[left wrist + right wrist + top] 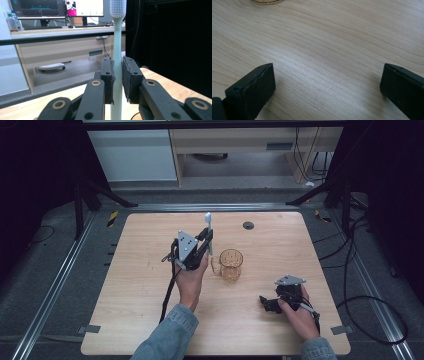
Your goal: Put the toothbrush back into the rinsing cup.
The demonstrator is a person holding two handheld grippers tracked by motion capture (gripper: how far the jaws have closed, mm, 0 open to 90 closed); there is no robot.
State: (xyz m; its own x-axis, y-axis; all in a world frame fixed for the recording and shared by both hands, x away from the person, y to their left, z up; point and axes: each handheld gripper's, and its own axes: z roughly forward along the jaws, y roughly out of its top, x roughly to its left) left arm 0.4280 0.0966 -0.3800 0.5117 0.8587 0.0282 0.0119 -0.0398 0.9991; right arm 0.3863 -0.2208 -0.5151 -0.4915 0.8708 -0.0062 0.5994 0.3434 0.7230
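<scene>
A light wooden table (pixel 150 320) with rounded corners spreads below both pairs of jaws, standing on a dark floor with metal rails along its sides. Beyond the table's far edge, well past the jaws, stand a pale desk and a cabinet; in the left gripper view that desk carries monitors and a keyboard.

The left gripper (pixel 206 239) is held above the middle of the table in a person's left hand (pixel 191 281), with a denim sleeve reaching in from the near edge. A grey three-cornered plate sits on top of it and a black cable trails back from it toward the near edge. Its jaws are closed tight on the handle of a pale green toothbrush (pixel 117 62). The toothbrush stands upright between the pads, its white bristle head rising well above the jaws and the lower end of its handle passing down below them.

The right gripper (pixel 265 304) rests low by the table's near right part, held in the right hand (pixel 299 312). Its jaws stand wide apart, with bare wood grain between them.

A clear amber glass mug (pixel 230 265) with a handle stands upright on the table, just beside the left jaws and a little below them, and farther off from the right jaws, with clear table in between. In the right gripper view its rounded base (pixel 265 1) shows ahead of the jaws, at the top edge.

A small dark round grommet (pixel 248 225) sits in the table beyond the left jaws.
</scene>
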